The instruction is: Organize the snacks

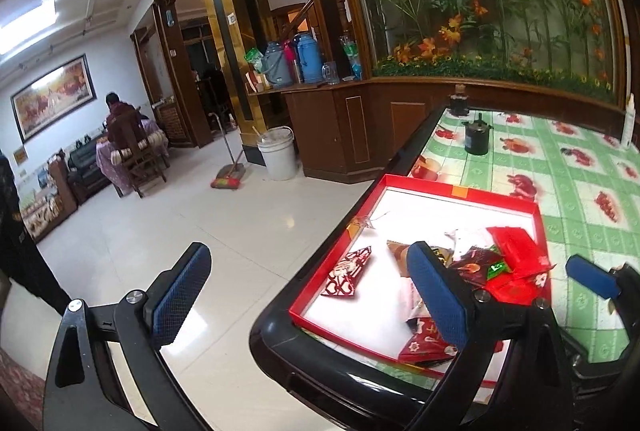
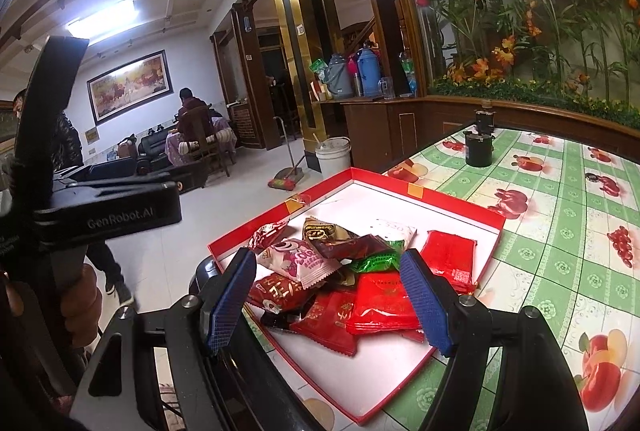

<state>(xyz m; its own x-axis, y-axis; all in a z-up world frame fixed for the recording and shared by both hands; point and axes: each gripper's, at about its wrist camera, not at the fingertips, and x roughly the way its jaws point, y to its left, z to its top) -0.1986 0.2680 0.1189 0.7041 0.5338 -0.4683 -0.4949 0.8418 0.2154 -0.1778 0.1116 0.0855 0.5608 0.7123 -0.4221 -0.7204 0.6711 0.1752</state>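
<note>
Green-checked tablecloth (image 2: 560, 215) with fruit prints, a shallow red tray (image 2: 456, 205) of snacks at its near corner.

Snack packets (image 2: 340, 271) lie heaped on the tray's white floor: a pink-and-white one, dark red and brown ones, a green one, flat red sachets, and one red packet (image 2: 450, 257) lying apart toward the far right. The right gripper (image 2: 328, 295) hovers just in front of the heap, jaws wide apart and holding nothing, with the pile showing between its blue pads. The left gripper (image 1: 308, 295) is also spread wide and empty; its right finger (image 1: 438, 295) is over the tray, its left over the tiled floor (image 1: 240, 231). A dark canister (image 2: 478, 149) stands farther back.
</note>
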